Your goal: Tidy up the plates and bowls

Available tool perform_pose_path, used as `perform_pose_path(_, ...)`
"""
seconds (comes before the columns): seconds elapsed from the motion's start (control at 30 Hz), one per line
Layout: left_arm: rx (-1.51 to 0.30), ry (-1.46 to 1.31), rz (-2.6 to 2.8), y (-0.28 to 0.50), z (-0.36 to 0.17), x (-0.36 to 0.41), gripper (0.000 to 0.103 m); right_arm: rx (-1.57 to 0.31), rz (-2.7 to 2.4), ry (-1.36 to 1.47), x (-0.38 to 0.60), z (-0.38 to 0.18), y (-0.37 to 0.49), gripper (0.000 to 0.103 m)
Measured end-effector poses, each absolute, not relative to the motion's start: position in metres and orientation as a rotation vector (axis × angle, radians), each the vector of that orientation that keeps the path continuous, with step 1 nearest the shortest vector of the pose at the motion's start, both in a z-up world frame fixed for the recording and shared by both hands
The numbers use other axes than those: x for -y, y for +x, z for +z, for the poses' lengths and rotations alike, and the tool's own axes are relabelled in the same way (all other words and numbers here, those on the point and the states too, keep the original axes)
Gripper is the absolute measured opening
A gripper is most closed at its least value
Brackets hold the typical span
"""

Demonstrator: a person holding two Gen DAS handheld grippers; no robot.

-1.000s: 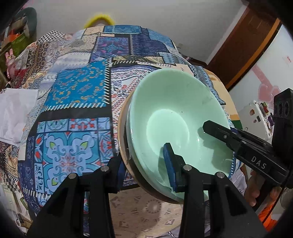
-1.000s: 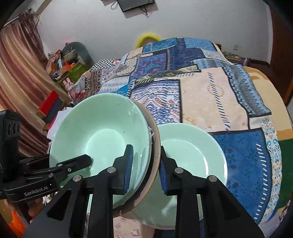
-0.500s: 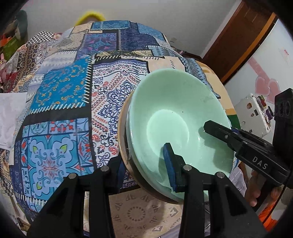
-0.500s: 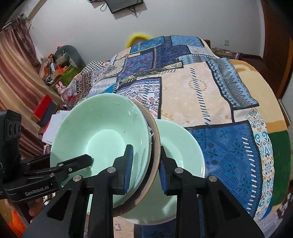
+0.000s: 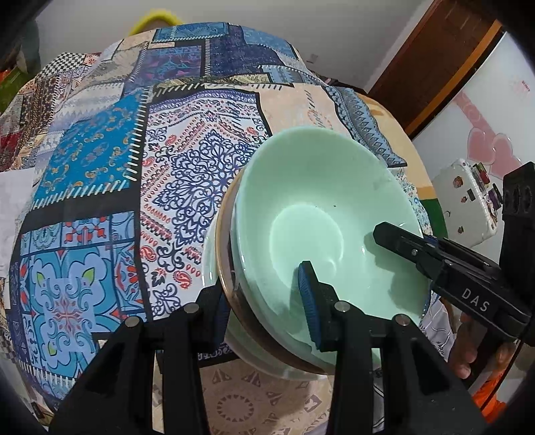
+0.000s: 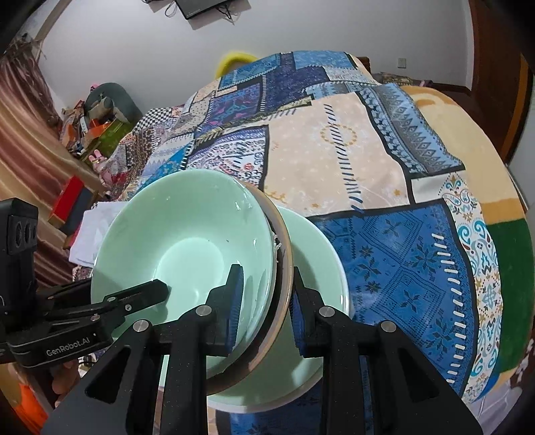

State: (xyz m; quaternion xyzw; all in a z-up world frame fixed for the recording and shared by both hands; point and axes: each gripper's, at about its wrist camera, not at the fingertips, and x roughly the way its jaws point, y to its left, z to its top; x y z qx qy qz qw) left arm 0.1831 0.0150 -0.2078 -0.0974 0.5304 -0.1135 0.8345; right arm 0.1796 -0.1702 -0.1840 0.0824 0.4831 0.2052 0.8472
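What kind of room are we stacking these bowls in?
Probably a bedroom: the work surface looks like a bed under a patchwork blanket, with curtains and clutter along one wall and a wooden door.

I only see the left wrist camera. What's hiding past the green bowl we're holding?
Observer: A second green dish sits on the blanket, just beyond the stack.
Child: Are the right tongs pinching properly?
Observer: Yes. The right tongs have one finger inside the bowl and one outside the brown plate under it.
Child: Anything on the wall?
Observer: A black screen hangs high up.
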Motion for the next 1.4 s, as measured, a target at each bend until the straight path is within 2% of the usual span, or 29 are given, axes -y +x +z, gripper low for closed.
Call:
perform_pose_path(0.37, -1.130, -0.212, -0.256, 0.189, -0.215, -0.013, 0.038, -1.013, 0.430, 0.182, 0.175, -0.189, 0.182, 0.023)
perform_pose_path(0.53, -1.129, -0.217, -0.251, 0.188, -0.214, -0.012, 0.038, -1.023, 0.441, 0.192, 0.176, -0.190, 0.180, 0.026)
perform_pose_path(0.57, -1.121, -0.219, -0.245, 0.187, -0.213, -0.013, 0.039, -1.025, 0.442, 0.189, 0.177, -0.190, 0.179, 0.026)
perform_pose_path(0.63, -1.093, -0.190, -0.226, 0.181, -0.207, -0.013, 0.049, -1.025, 0.432, 0.180, 0.179, -0.188, 0.176, 0.029)
perform_pose_path(0.7, -1.065, -0.164, -0.212, 0.174, -0.201, -0.012, 0.055, -1.020, 0.425, 0.175, 0.183, -0.185, 0.172, 0.033)
perform_pose_path(0.77, -1.046, -0.141, -0.203, 0.166, -0.193, -0.012, 0.055, -1.013, 0.420, 0.172, 0.186, -0.180, 0.168, 0.036)
perform_pose_path(1.13, -0.826, -0.126, -0.178, 0.114, -0.112, -0.014, 0.056, -0.824, 0.446, 0.134, 0.196, -0.110, 0.125, 0.037)
perform_pose_path(1.4, -0.578, -0.118, -0.177, 0.057, -0.039, -0.011, 0.065, -0.567, 0.474, 0.094, 0.200, -0.045, 0.073, 0.048)
